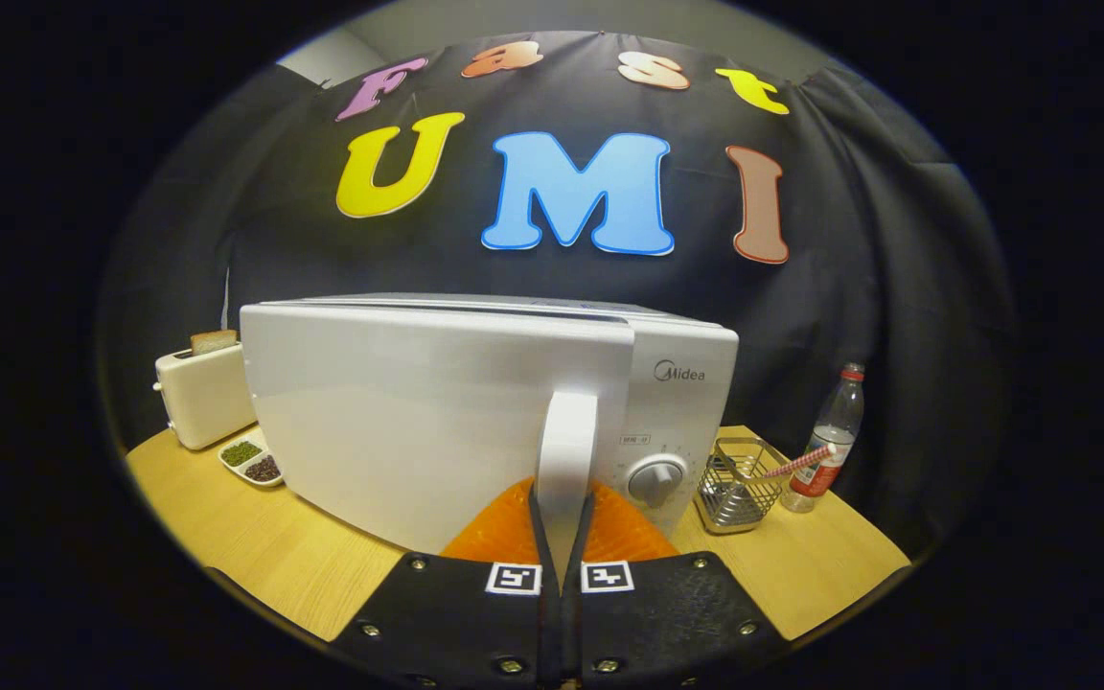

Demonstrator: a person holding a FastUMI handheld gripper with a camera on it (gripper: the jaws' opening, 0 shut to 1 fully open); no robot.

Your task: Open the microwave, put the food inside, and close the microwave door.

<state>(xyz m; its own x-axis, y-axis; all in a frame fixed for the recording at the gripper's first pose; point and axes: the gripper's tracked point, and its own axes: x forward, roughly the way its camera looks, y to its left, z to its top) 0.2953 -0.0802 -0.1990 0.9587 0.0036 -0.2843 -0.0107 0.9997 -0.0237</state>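
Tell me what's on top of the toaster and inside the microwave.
A slice of bread sticks up from the toaster. The microwave door hides the inside. The gripper jaws clamp the door handle.

wall: black cloth [897, 287] hung as backdrop, kinda wrinkly, bit of pale plain wall [341, 57] peeking out above it | furniture: light wood-grain table [255, 537] | light: soft and warm, corners pretty dim
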